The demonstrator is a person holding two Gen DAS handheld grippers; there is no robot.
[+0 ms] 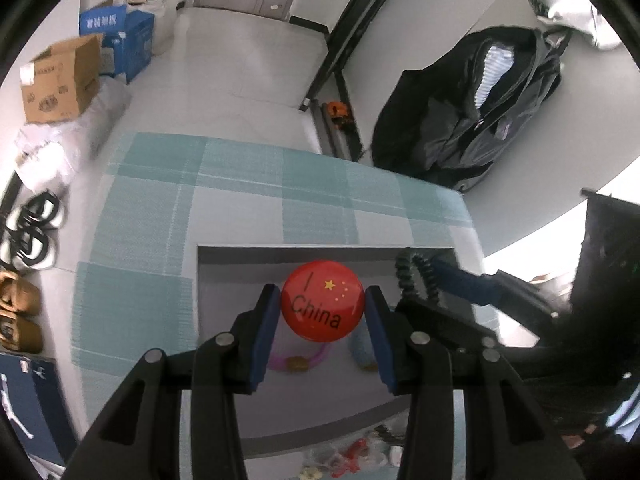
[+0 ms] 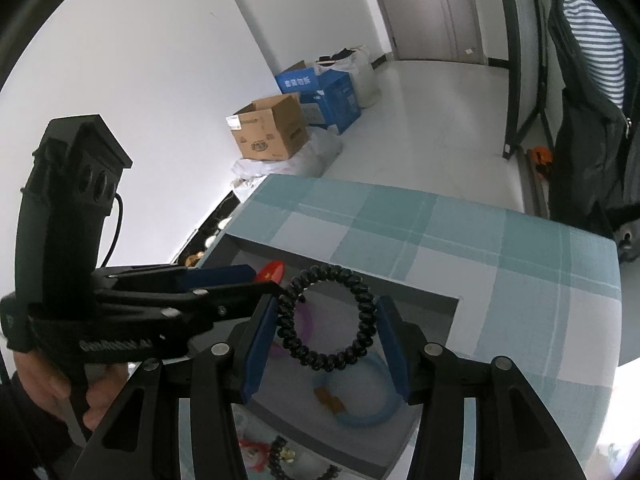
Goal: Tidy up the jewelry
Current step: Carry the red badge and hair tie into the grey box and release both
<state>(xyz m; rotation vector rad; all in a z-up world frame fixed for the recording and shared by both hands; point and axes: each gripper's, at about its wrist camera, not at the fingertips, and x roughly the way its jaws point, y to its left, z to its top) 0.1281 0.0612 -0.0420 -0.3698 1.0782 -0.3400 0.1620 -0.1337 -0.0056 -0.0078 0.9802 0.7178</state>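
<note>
- Over the shallow grey box (image 1: 224, 252) at the lower centre of both frames, the left hand-held gripper (image 1: 322, 312) clamped a round red badge printed "China" (image 1: 322, 306).
- The right hand-held gripper (image 2: 328, 320) had just been opening, the black spiral hair tie (image 2: 328, 316) between its blue pads (image 2: 260, 344), still touching both.
- Pink (image 1: 300, 360) and pale-blue bracelets (image 2: 360, 404) lay inside the box, on the teal checked surface (image 1: 160, 208).

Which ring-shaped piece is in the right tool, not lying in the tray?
The black spiral hair tie, held between the right tool; the purple and blue bracelets lie below.
</note>
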